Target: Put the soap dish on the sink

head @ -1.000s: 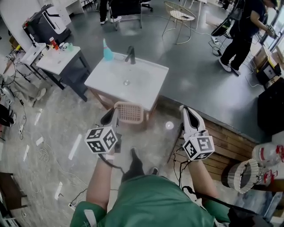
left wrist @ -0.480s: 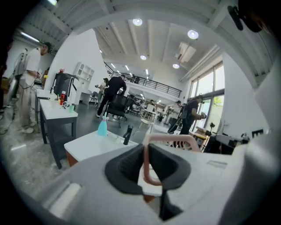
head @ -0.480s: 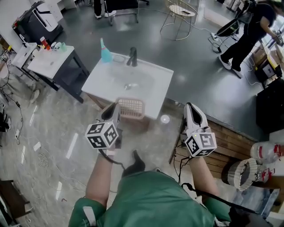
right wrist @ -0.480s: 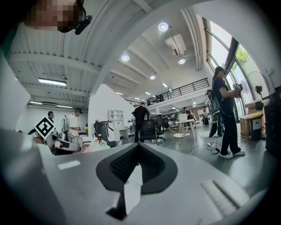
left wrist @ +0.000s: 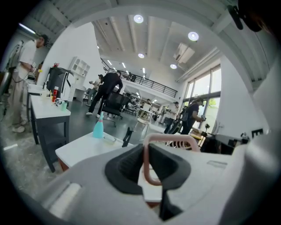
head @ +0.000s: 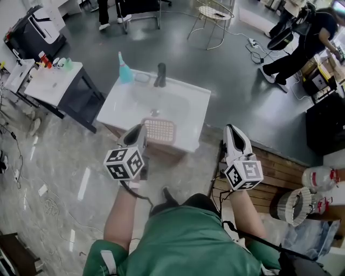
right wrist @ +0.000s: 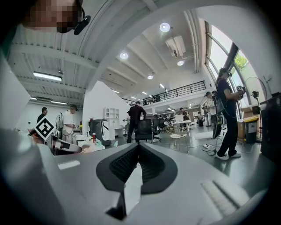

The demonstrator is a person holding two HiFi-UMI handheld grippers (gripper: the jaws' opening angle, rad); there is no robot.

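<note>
Pink soap dish (head: 159,130): clamped by one thin rim in my left gripper (head: 141,132) jaws, held near sink (head: 129,99) front edge | right gripper (head: 232,131) jaws closed together, empty | risk: one-rim hold could let dish pivot or slip; early release could drop it short, onto the floor (head: 70,161).

In the head view the left gripper (head: 137,131) covers the near-left corner of the soap dish (head: 159,130), and the dish hides part of the sink's (head: 178,99) front edge. In the left gripper view only the dish's rim shows above the fingers (left wrist: 125,167). The items (head: 54,61) on the side tabletop (head: 46,86) are too small to tell. The top edge cuts a standing person (head: 109,11) down to the legs.
</note>
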